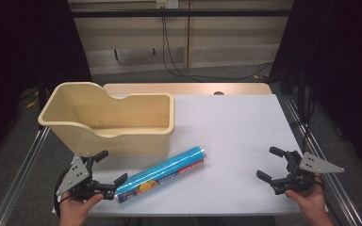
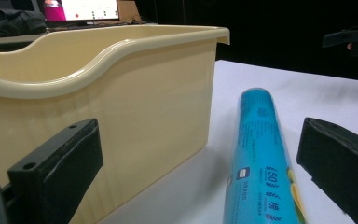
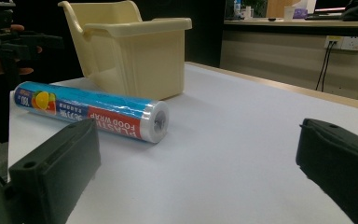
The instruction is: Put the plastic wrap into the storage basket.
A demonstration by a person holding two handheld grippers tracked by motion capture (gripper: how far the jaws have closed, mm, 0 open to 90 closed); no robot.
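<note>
I see a blue roll of plastic food wrap (image 1: pixel 162 174) lying flat on the white table (image 1: pixel 245 132). It lies at a slant near the front edge, on the left half of the table. Its near end points at my left gripper (image 1: pixel 107 167) and its far end points up and to the right. In the right gripper view the roll (image 3: pixel 91 111) shows a red band with white words and a round white end cap. In the left gripper view the roll (image 2: pixel 260 158) runs away from me, between the two black jaws but not touched by either one.

Just behind the roll stands a big cream plastic bin (image 1: pixel 108 117). It sits upright on the back left part of the table, and I see nothing inside it from above. One side of its rim is taller and curves down to the lower side. In the left gripper view the bin wall (image 2: pixel 135 112) is very close, just beside the roll.

My left gripper is held in a hand at the front left corner. Its jaws are wide apart and hold nothing. One jaw tip is right next to the near end of the roll.

My right gripper (image 1: pixel 270 165) is at the front right, well apart from the roll. Its jaws are spread wide too, with nothing between them but bare table.
</note>
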